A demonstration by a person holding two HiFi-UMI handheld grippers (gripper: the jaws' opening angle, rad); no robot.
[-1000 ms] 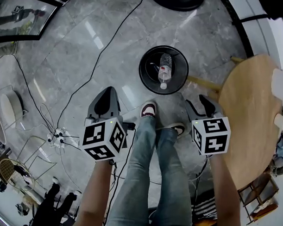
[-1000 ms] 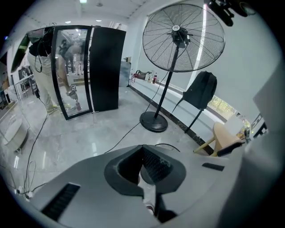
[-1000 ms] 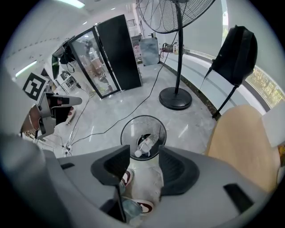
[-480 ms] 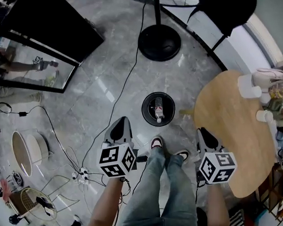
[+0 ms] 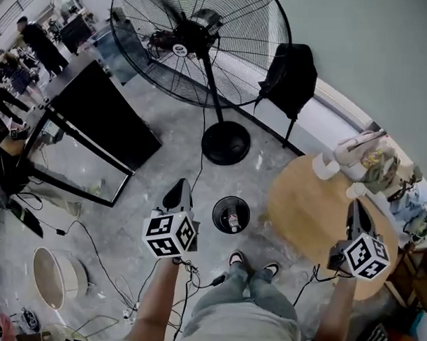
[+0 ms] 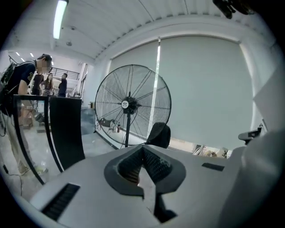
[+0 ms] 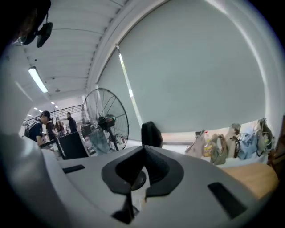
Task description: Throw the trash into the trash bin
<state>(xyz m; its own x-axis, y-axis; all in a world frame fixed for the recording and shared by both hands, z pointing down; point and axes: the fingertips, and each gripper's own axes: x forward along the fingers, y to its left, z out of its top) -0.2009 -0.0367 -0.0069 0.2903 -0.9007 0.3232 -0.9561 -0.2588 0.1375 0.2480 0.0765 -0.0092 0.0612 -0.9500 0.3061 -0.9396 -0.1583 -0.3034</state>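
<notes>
The bottle (image 5: 232, 220) lies in the bin (image 5: 217, 210), nearer the left gripper (image 5: 179, 187). That gripper is closed and empty. The right gripper (image 5: 354, 206) has just closed on nothing.

The right gripper (image 7: 144, 149) has just closed its jaws, which meet at the tips with nothing between them. Past them a dark chair (image 7: 151, 133) stands before a pale roller blind (image 7: 191, 75), with a big standing fan (image 7: 106, 119) and several people (image 7: 44, 122) off to the left. At the right, bags (image 7: 218, 149) line the far edge of a wooden table (image 7: 254, 176).
</notes>
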